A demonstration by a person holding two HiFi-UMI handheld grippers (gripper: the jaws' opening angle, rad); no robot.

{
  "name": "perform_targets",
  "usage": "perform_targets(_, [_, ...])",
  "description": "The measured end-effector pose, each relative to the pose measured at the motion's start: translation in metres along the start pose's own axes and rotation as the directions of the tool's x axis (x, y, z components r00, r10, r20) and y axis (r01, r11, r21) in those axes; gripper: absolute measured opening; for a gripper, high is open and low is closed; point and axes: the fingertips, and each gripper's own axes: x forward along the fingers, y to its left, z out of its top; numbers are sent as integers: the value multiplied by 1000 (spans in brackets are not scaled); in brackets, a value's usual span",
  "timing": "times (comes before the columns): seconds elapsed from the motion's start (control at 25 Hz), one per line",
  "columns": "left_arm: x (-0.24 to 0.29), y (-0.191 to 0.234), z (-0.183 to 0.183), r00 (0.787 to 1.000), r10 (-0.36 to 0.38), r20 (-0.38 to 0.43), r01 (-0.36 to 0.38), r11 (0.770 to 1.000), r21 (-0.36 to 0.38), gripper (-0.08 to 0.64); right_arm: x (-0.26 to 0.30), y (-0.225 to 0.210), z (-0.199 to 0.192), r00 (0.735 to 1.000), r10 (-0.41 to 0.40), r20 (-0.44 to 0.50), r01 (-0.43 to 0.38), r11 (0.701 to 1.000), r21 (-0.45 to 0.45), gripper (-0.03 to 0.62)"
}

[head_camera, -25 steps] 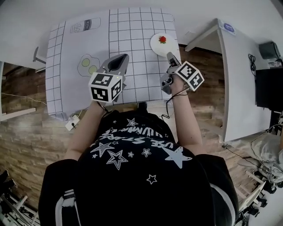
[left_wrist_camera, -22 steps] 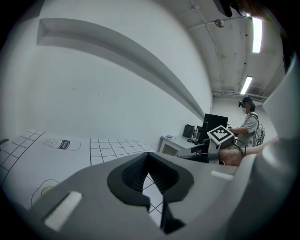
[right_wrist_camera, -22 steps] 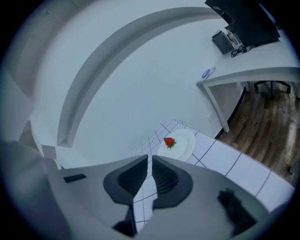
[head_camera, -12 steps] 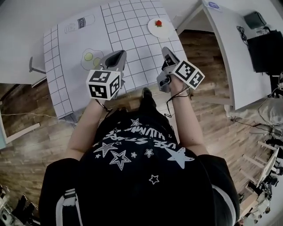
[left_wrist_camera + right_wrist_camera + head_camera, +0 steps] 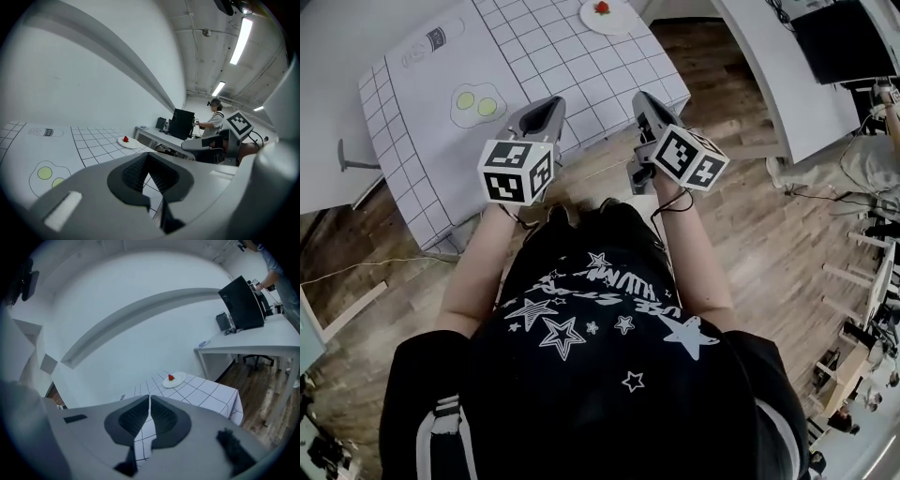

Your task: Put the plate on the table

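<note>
We hold the left gripper (image 5: 551, 101) and the right gripper (image 5: 639, 97) pressed together, empty, above the surface's (image 5: 422, 112) near edge; the plate (image 5: 602, 14) sits far right.

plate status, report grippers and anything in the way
Left gripper shut, empty; right gripper shut, empty. Plate on the table, far corner, small red thing on it. Both grippers apart from it, nothing in the way.

Right hand-held gripper (image 5: 640, 98) closed, withdrawn from plate (image 5: 615, 20)
</note>
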Motion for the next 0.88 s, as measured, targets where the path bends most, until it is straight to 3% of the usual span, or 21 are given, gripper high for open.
perform_targets(0.48, [-21, -67, -2, 999, -31, 22, 30, 999, 43, 9, -75, 6, 3, 997, 48, 64, -47, 999, -19, 21])
perform_targets(0.88, [-66, -148, -39, 999, -51, 3, 50, 996, 67, 9, -165, 24, -46, 993, 101, 55, -98, 994, -39, 21])
